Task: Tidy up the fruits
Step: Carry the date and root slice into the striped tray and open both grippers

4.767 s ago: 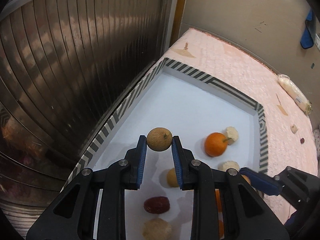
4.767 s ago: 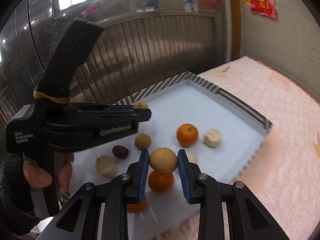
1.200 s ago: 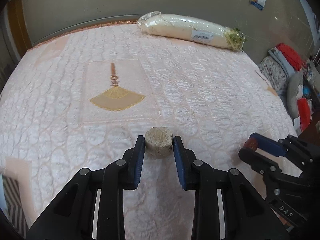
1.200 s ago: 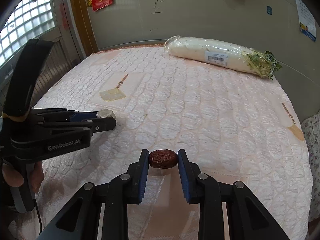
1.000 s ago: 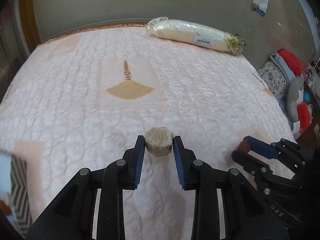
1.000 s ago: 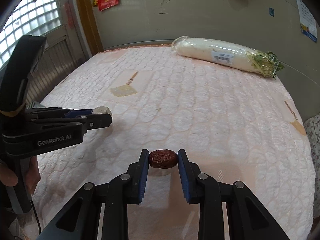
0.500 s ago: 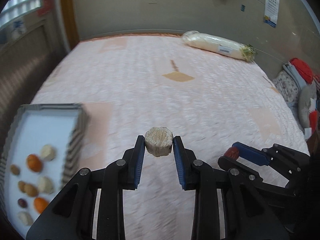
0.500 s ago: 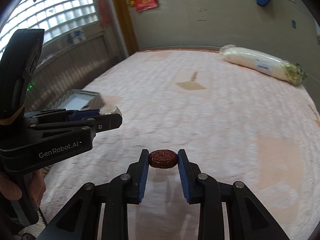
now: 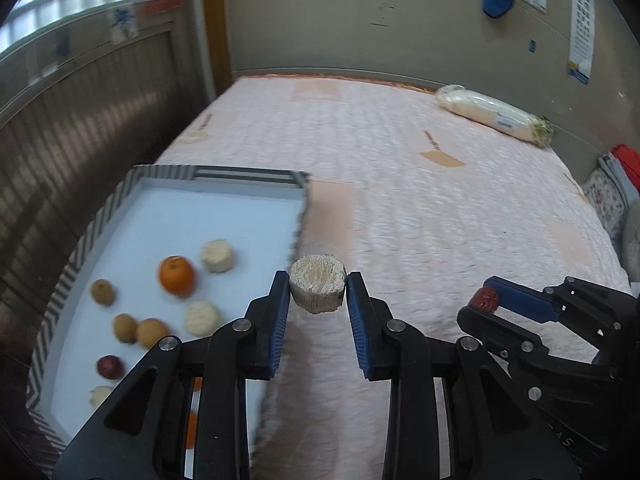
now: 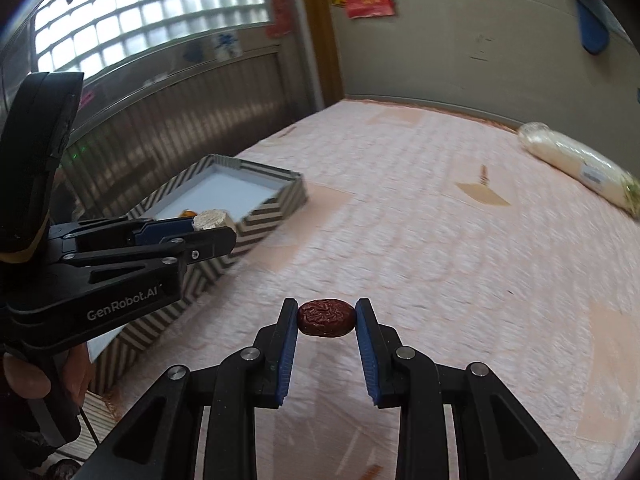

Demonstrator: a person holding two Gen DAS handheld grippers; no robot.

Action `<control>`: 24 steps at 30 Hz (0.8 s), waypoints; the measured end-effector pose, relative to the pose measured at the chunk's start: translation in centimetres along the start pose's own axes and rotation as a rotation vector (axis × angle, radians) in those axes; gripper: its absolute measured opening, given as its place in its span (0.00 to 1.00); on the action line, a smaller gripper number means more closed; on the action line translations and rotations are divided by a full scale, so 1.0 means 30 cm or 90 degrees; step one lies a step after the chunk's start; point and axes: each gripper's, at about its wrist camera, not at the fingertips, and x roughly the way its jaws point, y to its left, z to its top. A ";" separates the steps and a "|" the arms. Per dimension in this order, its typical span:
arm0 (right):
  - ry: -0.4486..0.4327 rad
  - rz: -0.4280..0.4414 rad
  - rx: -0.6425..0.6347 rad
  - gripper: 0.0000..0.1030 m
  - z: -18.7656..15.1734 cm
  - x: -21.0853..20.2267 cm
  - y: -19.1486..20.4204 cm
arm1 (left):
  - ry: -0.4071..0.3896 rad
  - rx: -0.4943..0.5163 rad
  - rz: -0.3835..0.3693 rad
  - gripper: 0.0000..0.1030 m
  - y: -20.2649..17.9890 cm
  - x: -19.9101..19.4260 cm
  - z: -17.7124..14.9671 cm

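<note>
Over a pink quilted bed [image 9: 440,220], both grippers aloft and loaded, with a striped tray [image 9: 100,216] lying at the left edge and a wrapped radish [image 9: 492,114] far off by the wall.

Left gripper [image 9: 318,282] clenched on a pale chunk [image 9: 317,294], held in the air just past the tray's near right wall. Right gripper [image 10: 326,310] clamped end to end on a red date [image 10: 326,320], well apart from the tray, above bare quilt.

Judged step: carrying both pieces to a sorting spot. To do it well:
- Keep both squeezes steady; date wrinkled and soft-looking, so no harder than needed.
- Lower until each piece touches its surface before letting go; likely to roll on quilting if dropped.
- Set like beside like, chunk apart from date.
- Keep the two tools from crossing.

Count, largest first:
- One bed, one tray, one radish.
- Two grippers.
- One whole orange [image 9: 176,275]; orange slivers behind the left tool, number unclear.
- Four chunks: three in the tray, one of them only partly seen, and one held.
- Three brown round fruits [image 9: 124,327] in the tray.
- Two dates: one in the tray, one held.
</note>
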 end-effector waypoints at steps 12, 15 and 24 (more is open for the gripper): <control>0.003 0.026 -0.056 0.27 0.066 0.056 0.157 | -0.010 -0.047 0.034 0.27 0.169 -0.033 -0.028; 0.004 0.033 -0.066 0.27 0.078 0.072 0.188 | -0.012 -0.058 0.042 0.27 0.211 -0.040 -0.034; 0.008 0.056 -0.103 0.27 0.115 0.117 0.300 | -0.010 -0.087 0.062 0.27 0.318 -0.048 -0.050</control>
